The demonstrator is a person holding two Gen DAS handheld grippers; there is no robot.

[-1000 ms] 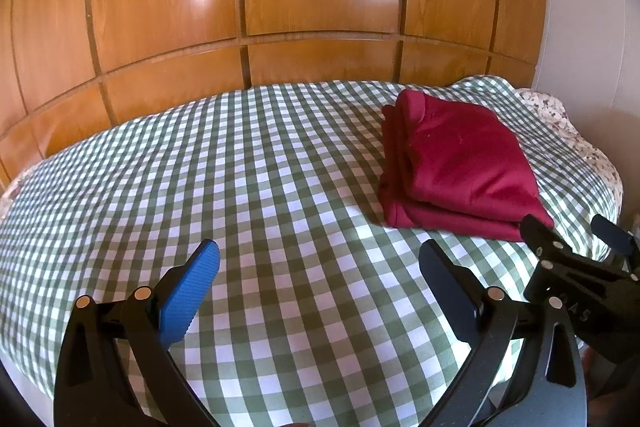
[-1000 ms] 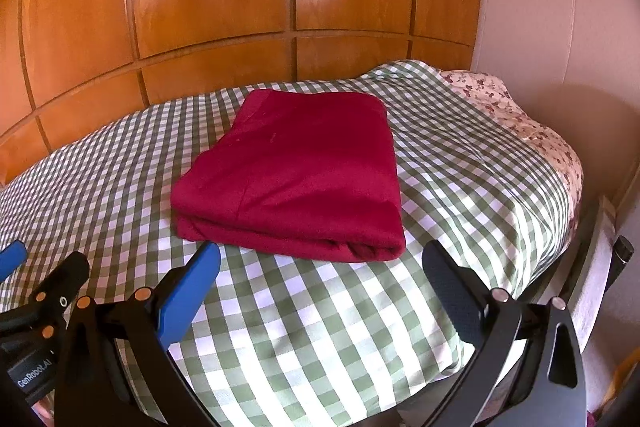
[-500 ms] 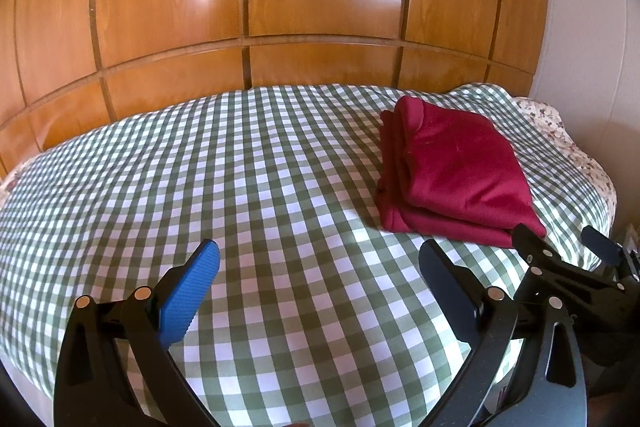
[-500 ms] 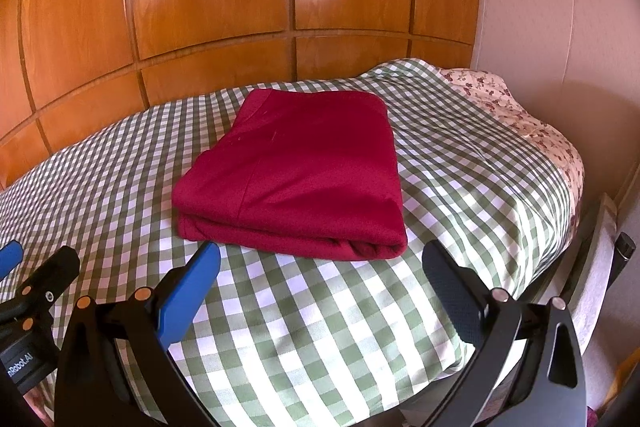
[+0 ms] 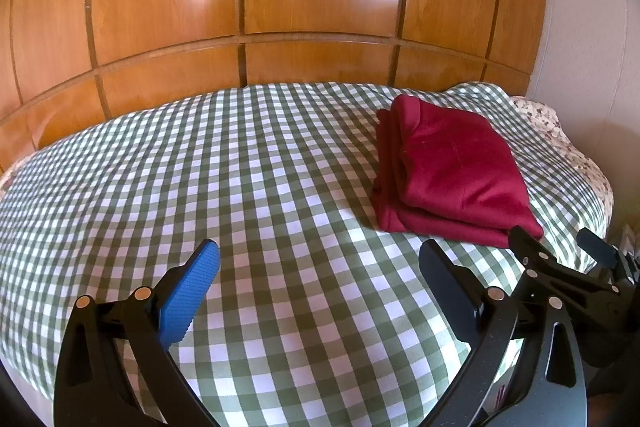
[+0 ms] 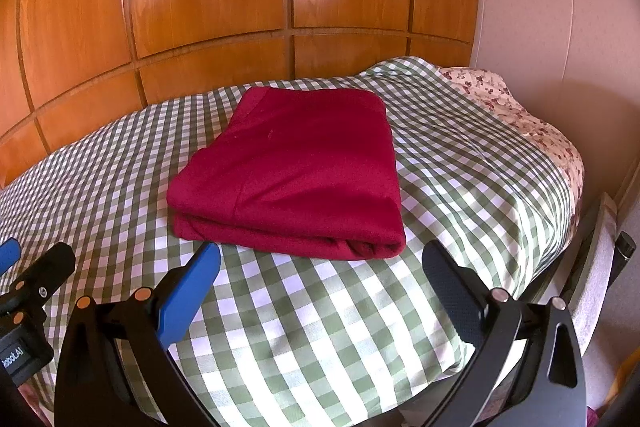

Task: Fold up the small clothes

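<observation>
A dark red garment point(image 5: 452, 171) point(image 6: 296, 171) lies folded into a neat thick rectangle on the green-and-white checked bed cover point(image 5: 240, 187) point(image 6: 460, 163), toward the bed's right side. My left gripper point(image 5: 316, 267) stands open over bare cover, left of and nearer than the garment, holding nothing. My right gripper point(image 6: 320, 263) is open too, its fingertips just short of the garment's near edge, apart from it. The right gripper point(image 5: 560, 247) also shows at the right edge of the left wrist view, and the left gripper point(image 6: 28, 267) at the left edge of the right wrist view.
A glossy wooden panelled wall point(image 5: 280, 7) rises directly behind the bed. A floral sheet point(image 6: 520, 115) shows at the bed's right end, beside a pale wall point(image 6: 560, 7). The bed's right edge drops off to a narrow gap point(image 6: 600, 267).
Both grippers have drawn back slightly from the garment, which looks a little farther away. The garment itself has not moved, and both stay open.
</observation>
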